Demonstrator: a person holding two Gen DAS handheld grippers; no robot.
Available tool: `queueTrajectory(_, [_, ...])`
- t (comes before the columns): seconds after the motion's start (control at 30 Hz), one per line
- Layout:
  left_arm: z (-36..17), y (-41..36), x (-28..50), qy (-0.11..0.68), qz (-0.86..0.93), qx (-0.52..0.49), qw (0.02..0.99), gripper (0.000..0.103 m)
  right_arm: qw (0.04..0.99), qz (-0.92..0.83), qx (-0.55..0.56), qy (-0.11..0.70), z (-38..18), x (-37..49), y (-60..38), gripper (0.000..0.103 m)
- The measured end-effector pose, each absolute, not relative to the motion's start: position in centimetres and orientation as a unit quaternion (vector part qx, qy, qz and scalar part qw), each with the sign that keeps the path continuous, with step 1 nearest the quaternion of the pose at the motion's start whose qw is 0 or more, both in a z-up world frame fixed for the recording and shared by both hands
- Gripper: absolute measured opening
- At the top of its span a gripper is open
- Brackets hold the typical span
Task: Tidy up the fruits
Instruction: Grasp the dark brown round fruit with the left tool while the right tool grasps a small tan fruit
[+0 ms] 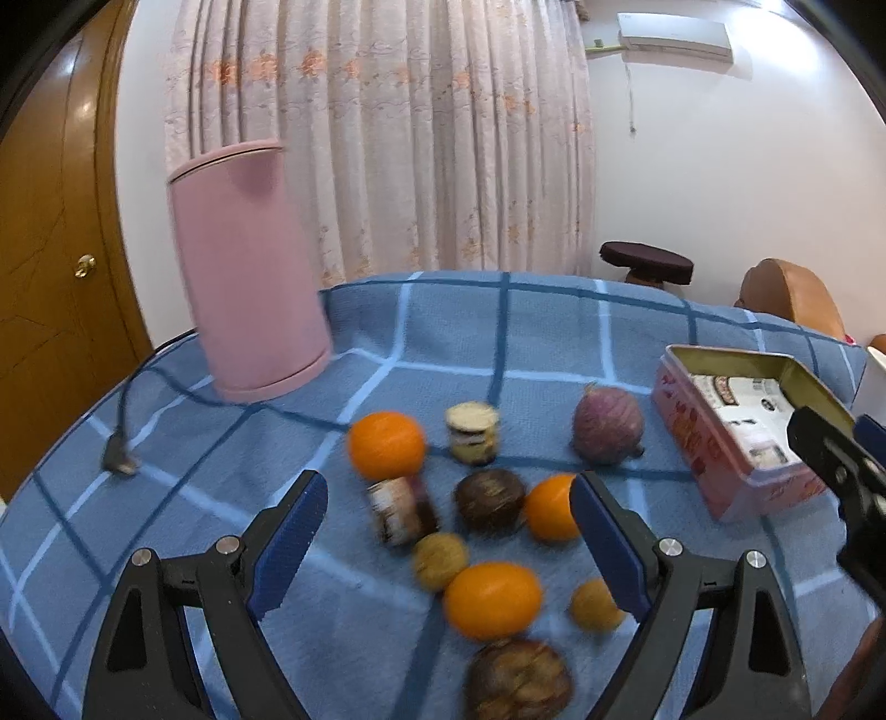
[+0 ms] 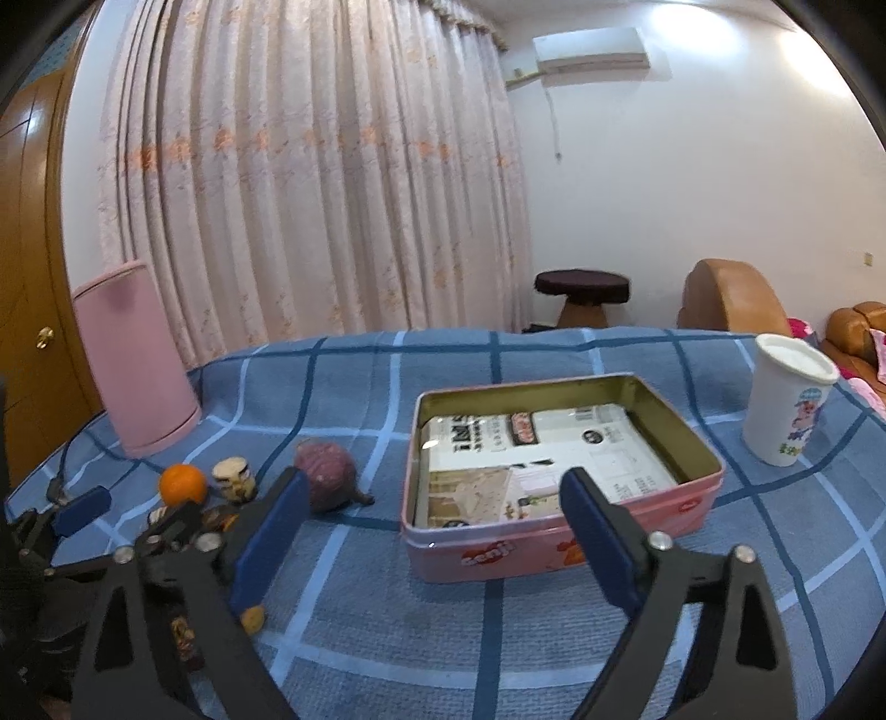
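Both the left gripper (image 1: 448,531) over the scattered oranges (image 1: 386,445) and the right gripper (image 2: 434,526) before the pink tin (image 2: 559,545) hold their fingers apart, gripping nothing.

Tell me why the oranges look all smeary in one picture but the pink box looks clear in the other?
In the left wrist view the oranges and small jars are smeared by motion blur, probably from camera movement. In the right wrist view the pink tin looks sharper. Both views bend the room's edges, and light glares off the wall near the air conditioner.
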State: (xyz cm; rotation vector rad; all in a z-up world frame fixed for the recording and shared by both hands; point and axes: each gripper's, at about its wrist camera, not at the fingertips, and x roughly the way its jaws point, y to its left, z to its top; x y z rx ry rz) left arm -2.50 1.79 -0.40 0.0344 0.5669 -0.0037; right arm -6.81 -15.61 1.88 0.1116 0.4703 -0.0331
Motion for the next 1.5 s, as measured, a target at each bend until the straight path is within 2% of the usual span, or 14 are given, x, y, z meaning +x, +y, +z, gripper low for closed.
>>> queueTrajectory(0.17, [-0.3, 4.8, -4.0, 0.294, 0.000, 0.018, 0.956, 0.090, 0.953, 0.063, 0.059, 0.291, 0.6, -5.6, -14.4, 0.074])
queueTrajectory(0.23, [-0.3, 6.0, -4.7, 0.298, 0.011, 0.024, 0.954, 0.090, 0.943, 0.098, 0.046, 0.314, -0.1, -5.3, -13.3, 0.062])
queueTrajectory(0.4, [-0.8, 7.5, -6.4, 0.317, -0.015, 0.023, 0.948, 0.090, 0.919, 0.181, 0.011, 0.351, -1.3, -5.4, -10.2, 0.052])
queueTrajectory(0.5, [-1.3, 7.2, -7.1, 0.331, -0.040, 0.029, 0.942, 0.090, 0.908, 0.202, 0.004, 0.367, -1.7, -4.9, -8.9, 0.052])
queueTrajectory(0.6, [-1.7, 6.4, -7.4, 0.339, -0.068, 0.037, 0.938, 0.090, 0.886, 0.219, 0.002, 0.408, -2.7, -3.7, -8.3, 0.039])
queueTrajectory(0.77, [-2.2, 5.0, -7.3, 0.354, -0.104, 0.039, 0.929, 0.090, 0.871, 0.234, -0.001, 0.433, -3.5, -2.9, -7.9, 0.035])
queueTrajectory(0.8, [-2.2, 4.7, -7.2, 0.356, -0.106, 0.039, 0.928, 0.090, 0.873, 0.228, -0.006, 0.431, -3.4, -2.9, -7.8, 0.028])
queueTrajectory(0.93, [-2.4, 3.5, -6.8, 0.365, -0.118, 0.030, 0.923, 0.088, 0.879, 0.216, -0.008, 0.426, -3.2, -3.5, -8.6, 0.029])
queueTrajectory(1.0, [-2.7, 2.7, -6.3, 0.377, -0.128, 0.025, 0.917, 0.075, 0.886, 0.208, 0.000, 0.416, -2.7, -3.8, -9.5, 0.029])
queueTrajectory(1.07, [-3.1, 2.1, -5.8, 0.390, -0.131, 0.020, 0.911, 0.068, 0.895, 0.200, 0.005, 0.398, -2.1, -4.1, -10.6, 0.029])
queueTrajectory(1.13, [-3.6, 1.6, -5.2, 0.406, -0.140, 0.010, 0.903, 0.054, 0.905, 0.187, 0.001, 0.382, -1.5, -4.4, -11.4, 0.029])
queueTrajectory(1.2, [-4.1, 1.3, -4.7, 0.421, -0.145, 0.000, 0.896, 0.048, 0.910, 0.181, 0.005, 0.373, -1.2, -4.5, -12.2, 0.029])
queueTrajectory(1.4, [-4.0, 1.1, -4.7, 0.414, -0.140, -0.001, 0.899, 0.046, 0.923, 0.168, 0.031, 0.344, 0.3, -4.9, -14.5, 0.029])
queueTrajectory(1.5, [-2.8, 0.8, -5.3, 0.385, -0.145, 0.005, 0.911, 0.046, 0.935, 0.151, 0.050, 0.316, 1.5, -5.2, -16.5, 0.029])
